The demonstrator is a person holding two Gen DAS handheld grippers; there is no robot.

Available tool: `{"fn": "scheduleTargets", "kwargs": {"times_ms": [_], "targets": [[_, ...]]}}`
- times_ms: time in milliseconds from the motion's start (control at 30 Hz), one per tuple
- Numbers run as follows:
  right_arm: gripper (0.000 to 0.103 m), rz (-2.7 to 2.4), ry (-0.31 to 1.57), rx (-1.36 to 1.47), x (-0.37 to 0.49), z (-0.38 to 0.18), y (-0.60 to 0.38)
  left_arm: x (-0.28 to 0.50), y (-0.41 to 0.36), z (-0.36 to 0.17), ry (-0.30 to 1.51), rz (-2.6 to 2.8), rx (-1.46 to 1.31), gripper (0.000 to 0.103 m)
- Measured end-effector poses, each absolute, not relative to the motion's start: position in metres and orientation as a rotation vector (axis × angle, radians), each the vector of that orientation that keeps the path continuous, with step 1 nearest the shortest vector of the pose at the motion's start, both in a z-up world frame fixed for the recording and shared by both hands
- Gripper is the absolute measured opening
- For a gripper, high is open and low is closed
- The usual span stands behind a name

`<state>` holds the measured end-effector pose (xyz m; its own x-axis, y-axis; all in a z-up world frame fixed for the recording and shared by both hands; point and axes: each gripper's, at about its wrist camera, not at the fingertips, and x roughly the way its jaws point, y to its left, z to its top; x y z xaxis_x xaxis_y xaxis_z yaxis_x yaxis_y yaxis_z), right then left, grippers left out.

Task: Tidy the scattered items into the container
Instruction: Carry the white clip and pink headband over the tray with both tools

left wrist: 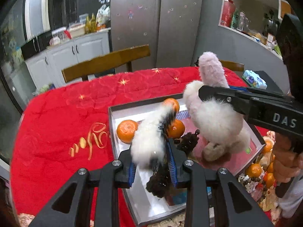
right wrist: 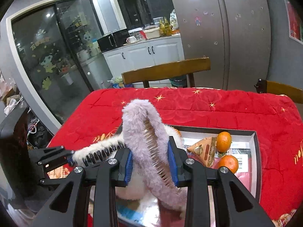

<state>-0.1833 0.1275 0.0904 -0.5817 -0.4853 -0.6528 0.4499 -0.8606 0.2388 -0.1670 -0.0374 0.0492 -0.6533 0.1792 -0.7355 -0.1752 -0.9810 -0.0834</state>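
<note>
My left gripper is shut on a white furry hair clip with black comb teeth, held over the near left part of the grey-rimmed box. My right gripper is shut on a lilac furry hair clip with metal teeth, above the box's left end. A white fluffy mass hangs or sits just under it; I cannot tell which. In the box lie oranges, a triangular snack packet and a dark beaded piece. Each gripper shows in the other's view.
A red quilted cloth covers the table. More oranges and beads lie right of the box, and a tissue pack sits at the far right. Wooden chairs stand behind the table, before a fridge. A hand grips the right tool.
</note>
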Motion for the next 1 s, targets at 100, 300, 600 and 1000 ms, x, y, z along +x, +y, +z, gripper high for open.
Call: {"fn": "scheduleTargets", "kwargs": {"times_ms": [100, 300, 600, 1000], "targets": [[0.030, -2.436, -0.025, 1.012, -0.190, 0.082, 0.129, -0.168, -0.041, 0.042, -0.014, 2.708, -1.201, 0.030], [0.030, -2.434, 0.022, 1.067, -0.202, 0.062, 0.125, -0.175, -0.046, 0.020, -0.036, 2.670, -1.272, 0.029], [0.029, -2.391, 0.063, 1.166, -0.210, 0.033, 0.124, -0.174, -0.033, 0.001, 0.016, 2.640, -1.312, 0.029], [0.028, -2.381, 0.047, 1.218, -0.215, 0.021, 0.130, -0.173, -0.038, -0.008, -0.011, 2.620, -1.349, 0.029]]}}
